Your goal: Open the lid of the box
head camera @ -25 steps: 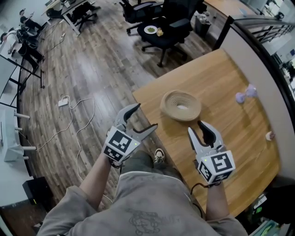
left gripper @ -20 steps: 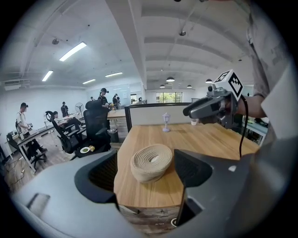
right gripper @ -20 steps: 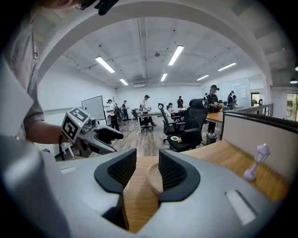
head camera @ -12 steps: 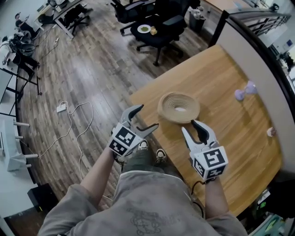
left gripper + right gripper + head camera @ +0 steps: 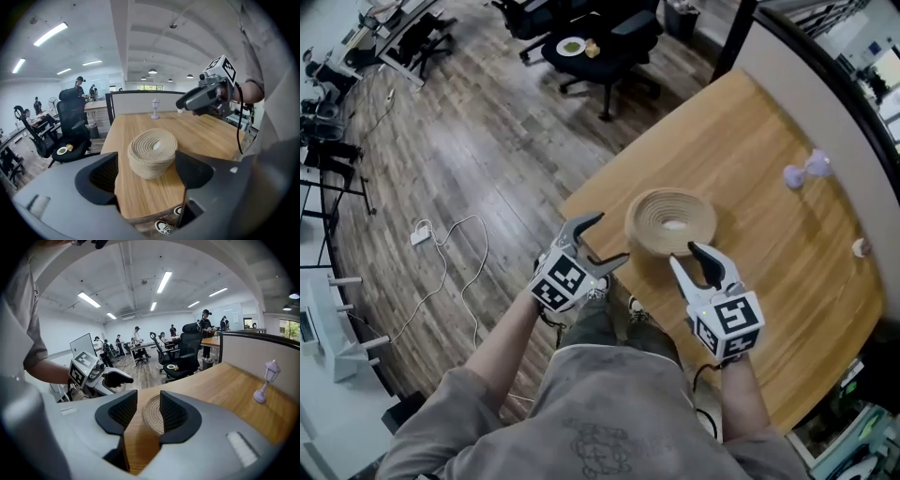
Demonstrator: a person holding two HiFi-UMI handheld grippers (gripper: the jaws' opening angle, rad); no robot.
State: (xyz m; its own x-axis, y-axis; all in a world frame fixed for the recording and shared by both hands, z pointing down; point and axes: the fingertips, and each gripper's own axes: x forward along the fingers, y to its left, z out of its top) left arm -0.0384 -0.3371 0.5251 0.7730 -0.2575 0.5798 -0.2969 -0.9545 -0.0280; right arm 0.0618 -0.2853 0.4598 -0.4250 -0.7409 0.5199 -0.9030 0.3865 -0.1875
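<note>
A round woven box (image 5: 670,221) with its lid on stands near the front corner of the wooden table (image 5: 769,216); a small white knob (image 5: 674,225) sits in the lid's middle. My left gripper (image 5: 609,238) hangs open just off the table's edge, left of the box and apart from it. In the left gripper view the box (image 5: 152,153) lies ahead of the wide-spread jaws. My right gripper (image 5: 685,258) hovers at the box's near side with a narrow gap between its jaws; the box (image 5: 151,416) shows through that gap, untouched.
A lilac lamp figure (image 5: 807,169) and a small white object (image 5: 861,247) stand far right on the table by the partition (image 5: 825,84). An office chair holding a plate (image 5: 573,45) stands beyond the table. A cable (image 5: 450,234) lies on the wooden floor.
Both grippers have drawn closer to the box, the left one moving right toward the table's edge. Their jaws stand as before.
</note>
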